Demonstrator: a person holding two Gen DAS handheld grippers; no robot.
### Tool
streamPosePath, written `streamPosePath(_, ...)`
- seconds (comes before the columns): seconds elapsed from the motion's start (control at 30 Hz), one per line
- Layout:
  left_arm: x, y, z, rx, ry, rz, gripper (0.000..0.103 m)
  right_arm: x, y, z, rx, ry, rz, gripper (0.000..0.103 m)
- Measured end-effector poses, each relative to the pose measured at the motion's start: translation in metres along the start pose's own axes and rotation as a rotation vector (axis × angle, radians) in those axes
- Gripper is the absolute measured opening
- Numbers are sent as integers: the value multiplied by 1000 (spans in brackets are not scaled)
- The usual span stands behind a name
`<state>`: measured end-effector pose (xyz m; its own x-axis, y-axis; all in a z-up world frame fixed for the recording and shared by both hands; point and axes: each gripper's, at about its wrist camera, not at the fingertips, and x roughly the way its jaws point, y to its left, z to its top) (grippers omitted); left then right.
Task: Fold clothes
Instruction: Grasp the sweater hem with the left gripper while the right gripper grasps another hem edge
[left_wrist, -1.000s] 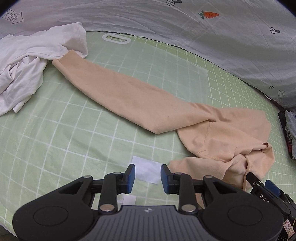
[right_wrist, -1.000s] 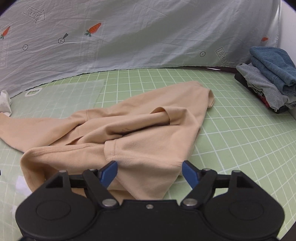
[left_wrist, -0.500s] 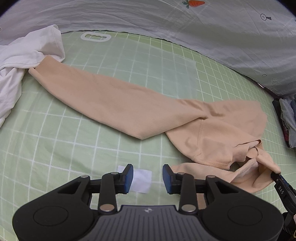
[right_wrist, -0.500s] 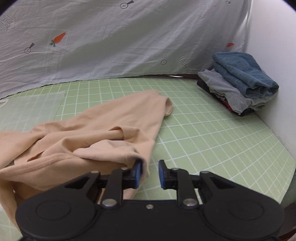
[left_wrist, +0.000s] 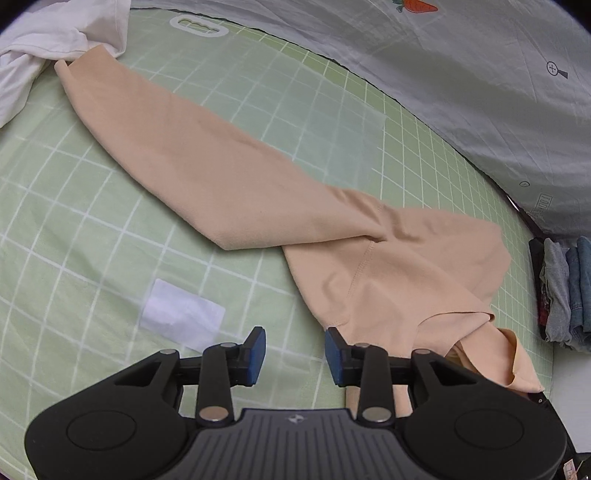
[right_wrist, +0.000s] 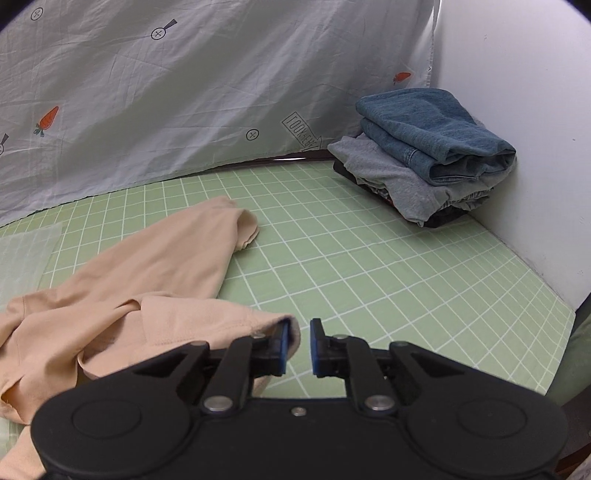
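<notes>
A beige long-sleeve garment (left_wrist: 236, 192) lies on the green grid mat (left_wrist: 74, 229), one sleeve stretched toward the far left, its body bunched at the right. My left gripper (left_wrist: 294, 352) hovers open over bare mat just left of the garment's hem, holding nothing. In the right wrist view the garment (right_wrist: 147, 273) fills the left half. My right gripper (right_wrist: 298, 345) is closed down to a thin slit, and a fold of the hem wraps its left fingertip (right_wrist: 282, 343). That corner of the garment looks raised off the mat.
A crumpled white garment (left_wrist: 44, 48) touches the sleeve end at far left. A white paper patch (left_wrist: 183, 314) lies near the left gripper. Folded jeans and grey clothes (right_wrist: 424, 147) are stacked by the white wall. A printed grey sheet (right_wrist: 184, 92) backs the mat.
The right gripper went from wide open over the hem to nearly closed on it and has swung right toward the folded stack. The left gripper stayed open and shifted slightly.
</notes>
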<state>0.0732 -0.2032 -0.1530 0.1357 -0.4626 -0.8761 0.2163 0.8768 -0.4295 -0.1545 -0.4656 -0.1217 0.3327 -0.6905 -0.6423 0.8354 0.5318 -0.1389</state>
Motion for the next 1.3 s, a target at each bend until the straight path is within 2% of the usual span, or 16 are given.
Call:
streamPosePath(0.23, 28, -14, -12, -136, 0, -54, 38, 22, -18, 6, -103, 8, 97, 18)
streamPosePath(0.37, 37, -16, -17, -204, -7, -68, 40, 34, -23, 7, -138, 28, 128, 30)
streamPosePath(0.57, 51, -18, -15, -254, 16, -80, 44, 50, -30, 7, -156, 65, 195, 38)
streamPosePath(0.67, 58, -20, -13, -277, 28, -86, 42, 58, -32, 8, -131, 96, 266, 47)
streamPosePath(0.73, 58, -18, -12, -286, 23, -91, 41, 61, -28, 8, -133, 114, 310, 48)
streamPosePath(0.77, 54, -16, -10, -287, 10, -93, 36, 63, -25, 8, -140, 122, 326, 49)
streamPosePath(0.83, 48, -13, -8, -291, -15, -95, 16, 66, -19, 7, -138, 142, 341, 52)
streamPosePath(0.87, 45, -12, -7, -292, -27, -97, 13, 69, -18, 6, -130, 154, 346, 52)
streamPosePath(0.93, 38, -8, -5, -296, -52, -99, 8, 73, -15, 5, -116, 174, 353, 46)
streamPosePath(1.0, 32, -5, -3, -299, -77, -102, 6, 76, -19, 5, -83, 183, 349, 22)
streamPosePath(1.1, 22, 0, 0, -304, -115, -106, 5, 76, -31, 8, 19, 177, 366, 12)
streamPosePath(1.3, 0, 10, 4, -316, -191, -112, 5, 54, -39, 18, 35, 86, 357, 9)
